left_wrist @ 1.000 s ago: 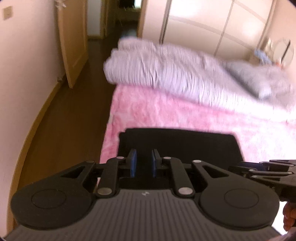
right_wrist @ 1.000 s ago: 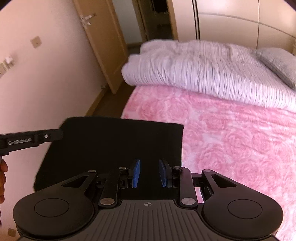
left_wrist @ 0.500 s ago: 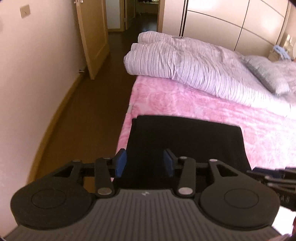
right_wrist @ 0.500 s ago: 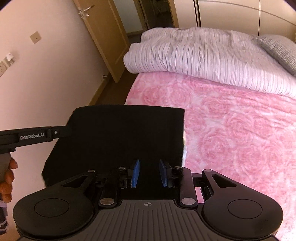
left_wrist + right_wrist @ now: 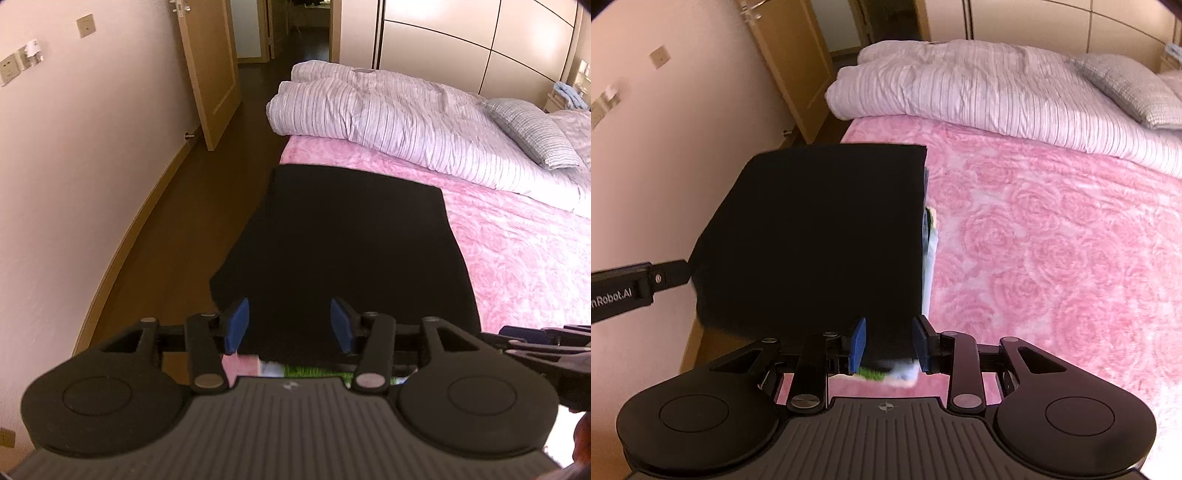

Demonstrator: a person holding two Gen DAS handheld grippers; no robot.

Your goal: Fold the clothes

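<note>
A folded black garment point(image 5: 351, 251) lies flat on the pink bed at its left edge; it also shows in the right wrist view point(image 5: 820, 236). Coloured printed fabric point(image 5: 886, 374) peeks out under its near and right edges. My left gripper point(image 5: 290, 325) is open, its blue pads wide apart over the garment's near edge. My right gripper point(image 5: 888, 345) is open, pads either side of the garment's near right corner, not pinching it. The left gripper's side shows at the left of the right wrist view point(image 5: 631, 288).
A pink rose-patterned bedspread point(image 5: 1052, 258) covers the bed. A rolled striped duvet point(image 5: 388, 118) and a pillow point(image 5: 532, 129) lie at the far side. Brown floor point(image 5: 177, 229), a pink wall and an open door point(image 5: 210, 66) are on the left.
Both grippers opened and released the black garment, which now lies flat on the bed. The left opened first and wider. Both cameras pulled back and rose a little.
</note>
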